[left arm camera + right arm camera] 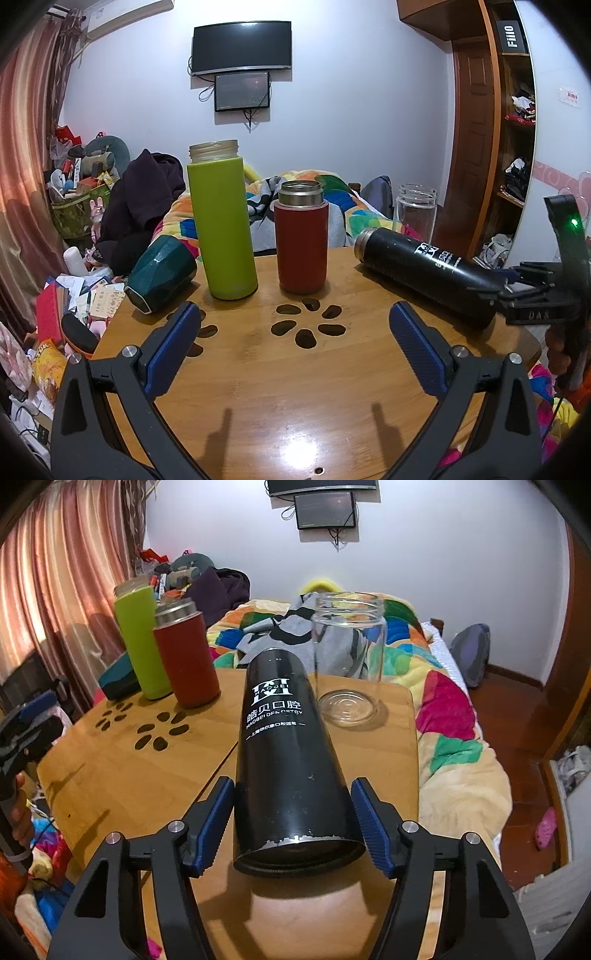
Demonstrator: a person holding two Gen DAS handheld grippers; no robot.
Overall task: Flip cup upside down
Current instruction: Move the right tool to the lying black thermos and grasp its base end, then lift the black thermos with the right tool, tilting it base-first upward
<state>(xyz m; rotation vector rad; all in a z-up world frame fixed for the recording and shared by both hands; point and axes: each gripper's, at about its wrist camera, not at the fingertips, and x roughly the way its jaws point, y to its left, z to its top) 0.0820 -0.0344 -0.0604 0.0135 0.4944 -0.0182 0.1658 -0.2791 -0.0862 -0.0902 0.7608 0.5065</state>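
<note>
A black flask [291, 753] with white lettering lies on its side on the wooden table [122, 775], base toward my right gripper [291, 805]. The blue pads [369, 823] sit on both sides of its base, touching or nearly touching; the grip looks closed on it. In the left wrist view the flask [424, 273] lies at the right with its mouth pointing left, and the right gripper [517, 295] is at its base. My left gripper [291, 325] is open and empty above the table's flower cut-outs [306, 325].
A green flask [221, 221], a red flask [303, 243] and a clear glass cup [347, 661] stand upright. A dark teal cup [162, 273] lies on its side at the table's left edge. A bed with a colourful quilt [443, 701] is behind.
</note>
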